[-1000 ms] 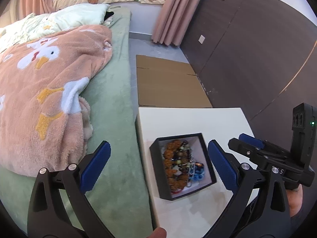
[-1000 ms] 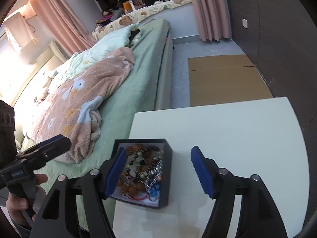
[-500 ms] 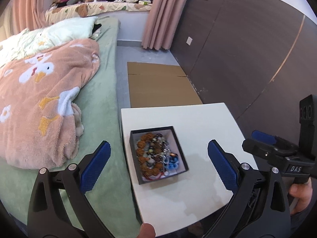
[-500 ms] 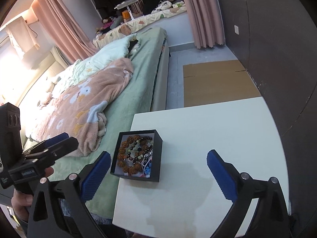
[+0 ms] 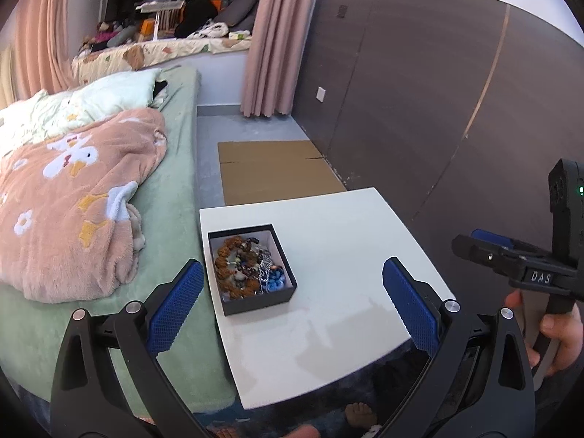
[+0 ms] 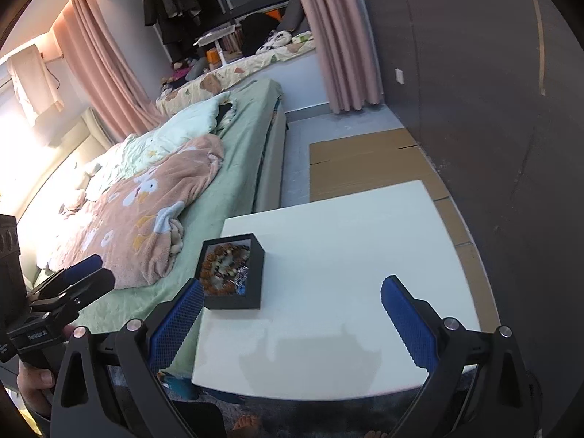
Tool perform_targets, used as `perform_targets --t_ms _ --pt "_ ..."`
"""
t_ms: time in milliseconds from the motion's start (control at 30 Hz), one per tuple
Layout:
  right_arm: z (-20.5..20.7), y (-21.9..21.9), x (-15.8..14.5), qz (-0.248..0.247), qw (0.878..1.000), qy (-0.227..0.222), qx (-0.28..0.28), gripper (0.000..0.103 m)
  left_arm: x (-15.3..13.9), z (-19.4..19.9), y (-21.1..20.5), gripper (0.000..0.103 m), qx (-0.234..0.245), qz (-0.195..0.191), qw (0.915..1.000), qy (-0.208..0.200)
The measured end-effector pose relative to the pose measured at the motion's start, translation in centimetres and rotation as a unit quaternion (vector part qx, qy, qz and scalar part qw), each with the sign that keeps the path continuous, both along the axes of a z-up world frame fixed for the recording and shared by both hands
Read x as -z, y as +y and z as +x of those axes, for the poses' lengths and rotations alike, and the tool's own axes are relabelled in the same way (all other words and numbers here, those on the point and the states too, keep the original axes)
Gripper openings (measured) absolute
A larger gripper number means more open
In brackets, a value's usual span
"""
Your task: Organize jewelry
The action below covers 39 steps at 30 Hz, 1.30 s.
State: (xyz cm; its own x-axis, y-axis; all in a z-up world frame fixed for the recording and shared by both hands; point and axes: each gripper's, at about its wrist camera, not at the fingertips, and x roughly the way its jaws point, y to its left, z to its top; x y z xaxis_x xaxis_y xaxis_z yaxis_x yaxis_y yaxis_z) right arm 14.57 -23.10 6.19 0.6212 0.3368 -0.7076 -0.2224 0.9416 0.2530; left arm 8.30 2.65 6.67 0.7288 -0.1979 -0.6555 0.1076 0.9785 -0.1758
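Observation:
An open black box (image 5: pixel 252 268) full of bead bracelets and chains (image 5: pixel 244 266) sits on the left part of a white table (image 5: pixel 350 241). It also shows in the right wrist view (image 6: pixel 231 275). My left gripper (image 5: pixel 292 306) is open and empty, held above the table's near edge, back from the box. My right gripper (image 6: pixel 292 317) is open and empty, also back from the table's near edge. The right gripper shows at the right of the left wrist view (image 5: pixel 511 255); the left gripper shows at the left of the right wrist view (image 6: pixel 62 288).
A bed with a green sheet (image 5: pixel 175 182) and a pink blanket (image 5: pixel 73 200) lies left of the table. Flat cardboard (image 5: pixel 273 171) lies on the floor beyond the table. A dark panelled wall (image 5: pixel 438 109) runs along the right. Bare feet (image 5: pixel 359 414) show below the table.
Both grippers have pulled back and up from the box, so the box looks smaller and more of the table shows. The right gripper opened wide early on. The box stayed put.

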Motion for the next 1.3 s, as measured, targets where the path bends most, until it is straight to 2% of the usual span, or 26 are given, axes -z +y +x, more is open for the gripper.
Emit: perform_targets --t_ms 167,400,633,733,900,1300 --pt "-2.9 -2.1 -0.1 -0.001 1.000 -0.015 0.013 0.095 0.5 -2.5 -1.5 0.098 0.021 0.014 0.9996 -0.012" --pt "-6.3 -4.4 0.2 0.002 0.999 -0.037 0.025 0.095 1.0 -4.9 -1.5 0.098 0.009 0.019 0.9992 -0.035" --pt "-8.6 -4.5 1.2 -0.001 0.999 -0.046 0.018 0.095 2.1 -6.9 -1.5 0.098 0.003 0.024 0.9983 -0.053" --pt "-9.2 -4.2 1.7 -0.019 0.998 -0.055 0.023 0.095 2.7 -7.3 -1.5 0.098 0.002 0.023 0.9981 -0.057" --pt "-9.6 -4.1 3.0 -0.025 0.999 -0.042 0.020 0.095 3.5 -7.6 -1.5 0.098 -0.001 0.025 0.9981 -0.056" --pt "-11.0 -4.1 2.6 -0.016 0.997 -0.076 0.015 0.095 3.7 -7.7 -1.6 0.098 -0.003 0.023 0.9977 -0.064"
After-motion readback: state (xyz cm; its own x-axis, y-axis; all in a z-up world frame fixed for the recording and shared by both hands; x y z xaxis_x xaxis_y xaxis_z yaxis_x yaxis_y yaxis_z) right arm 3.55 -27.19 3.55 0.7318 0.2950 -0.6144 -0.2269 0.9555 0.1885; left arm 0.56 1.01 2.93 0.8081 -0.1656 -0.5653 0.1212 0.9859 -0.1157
